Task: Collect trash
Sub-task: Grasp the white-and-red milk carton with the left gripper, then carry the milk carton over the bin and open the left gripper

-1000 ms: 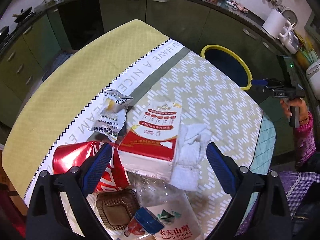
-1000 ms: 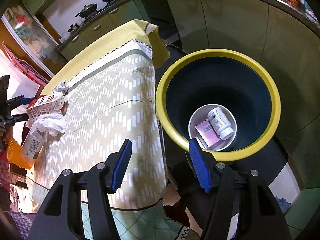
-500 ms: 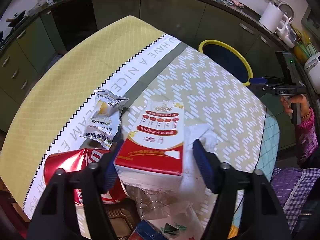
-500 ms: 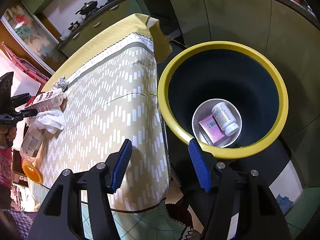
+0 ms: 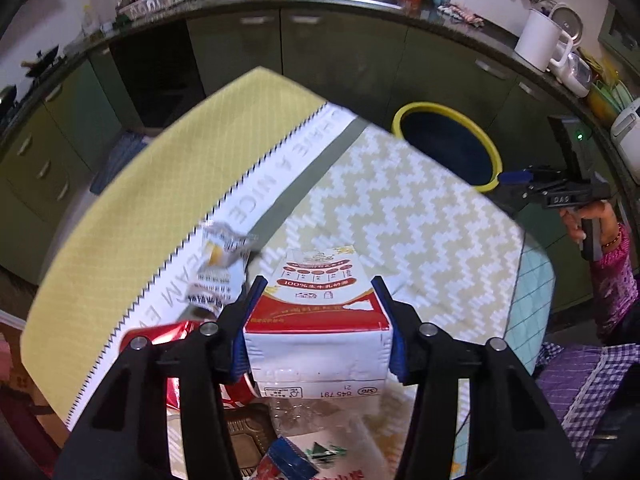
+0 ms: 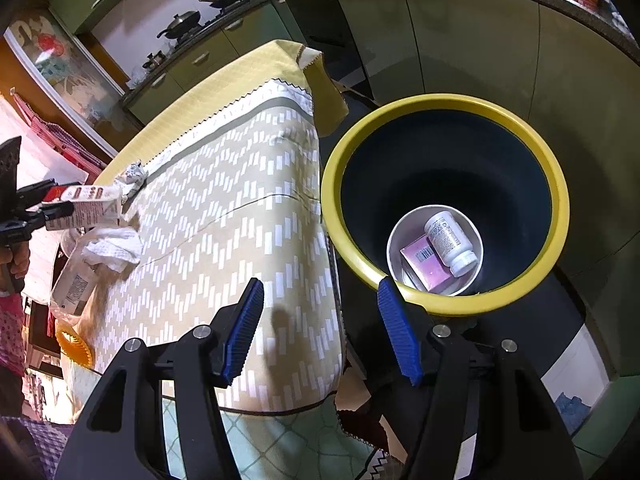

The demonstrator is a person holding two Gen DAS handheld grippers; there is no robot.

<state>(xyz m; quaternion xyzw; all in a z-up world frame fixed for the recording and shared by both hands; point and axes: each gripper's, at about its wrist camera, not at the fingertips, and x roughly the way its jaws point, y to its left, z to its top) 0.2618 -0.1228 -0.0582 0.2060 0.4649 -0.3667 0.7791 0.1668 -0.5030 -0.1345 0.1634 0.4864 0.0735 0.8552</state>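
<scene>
Left gripper [image 5: 318, 320] is closing its two blue pads on one red-and-white carton [image 5: 318, 316], lifted over the table [image 5: 420, 220] clutter: one crushed red can [image 5: 176, 334], one crumpled wrapper [image 5: 220, 264]. Right wrist view: right gripper [image 6: 320, 330] spread, empty, beside one yellow-rimmed bin [image 6: 444, 216] holding one white bowl [image 6: 400, 240], one pill bottle [image 6: 450, 240], one pink box [image 6: 426, 264].

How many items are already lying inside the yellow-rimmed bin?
3 visible: a white bowl on the bottom of the bin, and inside it a white pill bottle beside a pink box. The bowl's near edge is cut off by the rim, so more could be hidden.
</scene>
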